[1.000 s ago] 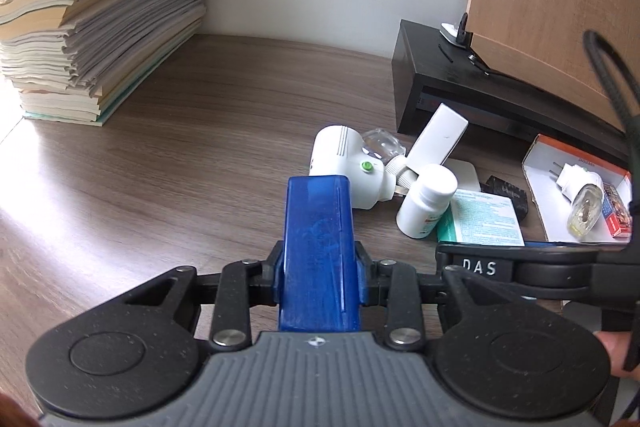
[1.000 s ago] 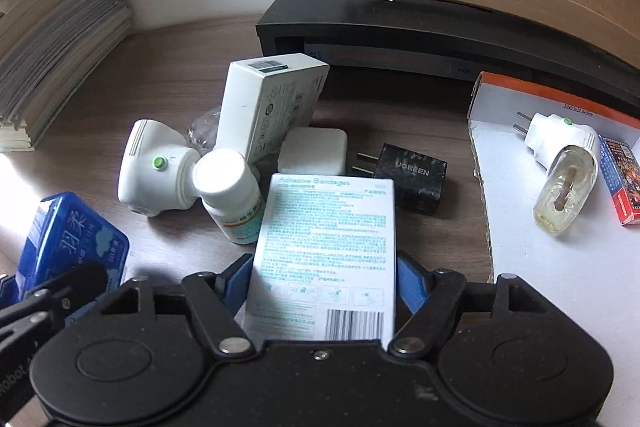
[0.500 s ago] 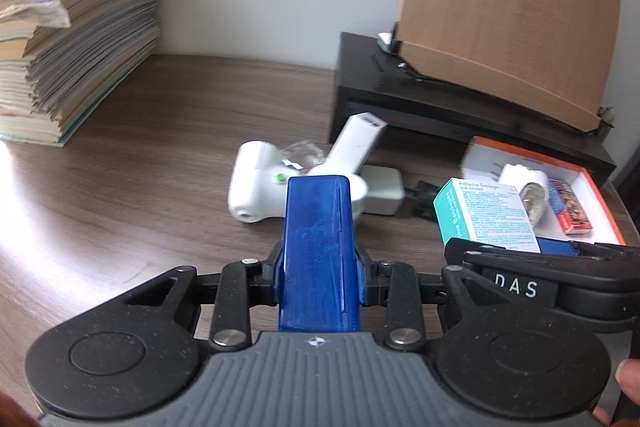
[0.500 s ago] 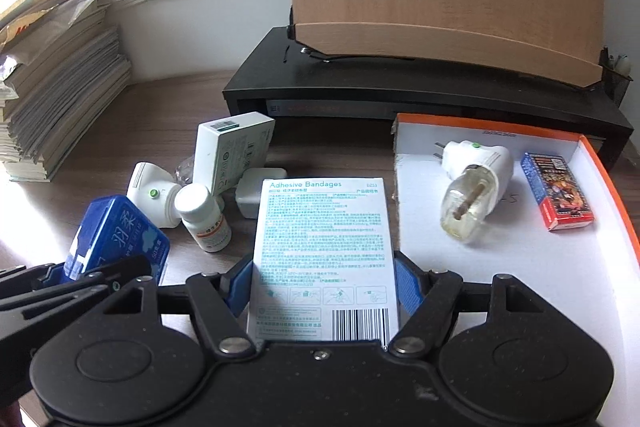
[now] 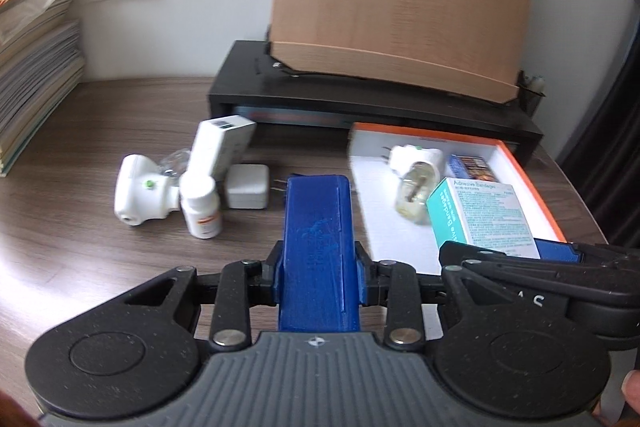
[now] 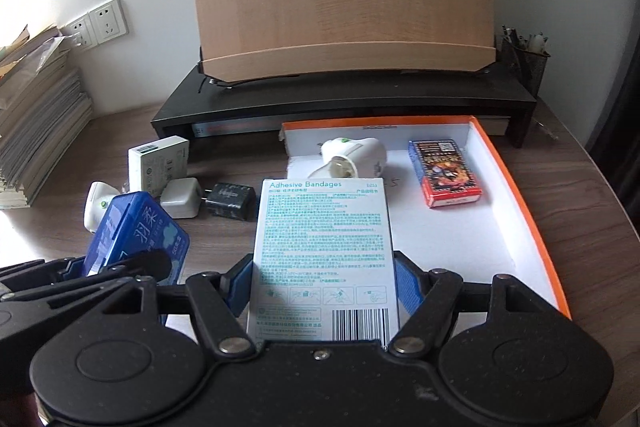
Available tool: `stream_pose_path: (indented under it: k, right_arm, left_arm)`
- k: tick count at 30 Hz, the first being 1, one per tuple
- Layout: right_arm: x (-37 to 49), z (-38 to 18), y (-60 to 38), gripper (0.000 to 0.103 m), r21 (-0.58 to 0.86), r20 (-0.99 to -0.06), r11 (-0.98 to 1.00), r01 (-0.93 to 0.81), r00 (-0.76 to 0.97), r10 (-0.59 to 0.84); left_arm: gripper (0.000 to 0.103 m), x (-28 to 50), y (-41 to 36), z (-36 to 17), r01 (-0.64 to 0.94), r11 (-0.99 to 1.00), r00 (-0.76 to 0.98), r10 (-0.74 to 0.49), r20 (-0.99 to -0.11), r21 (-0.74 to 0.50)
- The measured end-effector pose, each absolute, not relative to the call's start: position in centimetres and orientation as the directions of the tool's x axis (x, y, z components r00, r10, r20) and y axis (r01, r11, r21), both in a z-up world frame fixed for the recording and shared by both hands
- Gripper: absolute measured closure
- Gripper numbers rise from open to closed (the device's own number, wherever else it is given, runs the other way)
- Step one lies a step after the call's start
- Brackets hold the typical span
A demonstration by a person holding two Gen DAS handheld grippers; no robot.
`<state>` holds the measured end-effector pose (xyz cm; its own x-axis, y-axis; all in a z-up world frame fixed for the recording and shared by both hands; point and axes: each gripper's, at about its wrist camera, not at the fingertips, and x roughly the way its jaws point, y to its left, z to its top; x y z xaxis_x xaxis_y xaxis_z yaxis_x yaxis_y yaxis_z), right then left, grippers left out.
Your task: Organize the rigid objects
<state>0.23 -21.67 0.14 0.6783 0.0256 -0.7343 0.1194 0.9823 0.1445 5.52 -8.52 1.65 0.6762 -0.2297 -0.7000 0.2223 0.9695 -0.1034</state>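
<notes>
My left gripper (image 5: 318,267) is shut on a blue plastic case (image 5: 316,243), held on edge above the table near the tray's left side. The same blue case (image 6: 136,239) shows at the left of the right wrist view. My right gripper (image 6: 324,287) is shut on a white and teal adhesive bandages box (image 6: 324,251), which hangs over the front left part of the orange-rimmed white tray (image 6: 516,195). That bandages box (image 5: 480,215) also appears in the left wrist view over the tray (image 5: 532,179). In the tray lie a white plug-in device (image 6: 352,155) and a small red and blue box (image 6: 444,173).
On the table left of the tray stand a white pill bottle (image 5: 200,205), a white nozzle-shaped device (image 5: 138,189), a white carton (image 5: 222,147), a white charger (image 5: 246,185) and a black charger (image 6: 228,201). A black monitor stand (image 6: 352,99) with a wooden board sits behind. Stacked books (image 5: 32,75) fill the far left.
Both grippers have risen and moved right with their loads, from over the cluttered items towards the tray. The bandages box now hangs over the tray's front left part.
</notes>
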Motion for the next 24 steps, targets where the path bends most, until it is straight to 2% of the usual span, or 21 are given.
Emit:
stream_pose_path:
  k: [13, 24]
  right_arm:
    - [-3.5, 1.2, -27.9, 0.019, 0.148, -0.703, 0.971, 0.188, 0.710, -0.031]
    - [-5.2, 2.1, -30.9, 0.019, 0.155, -0.677, 0.971, 0.181, 0.735, -0.029]
  left_arm:
    - [0.070, 4.1, -14.3, 2.1, 0.310, 0.940, 0.658, -0.318, -0.682, -0.139]
    - [0.070, 3.4, -17.4, 2.4, 0.315, 0.940, 0.671, -0.320, -0.669, -0.134]
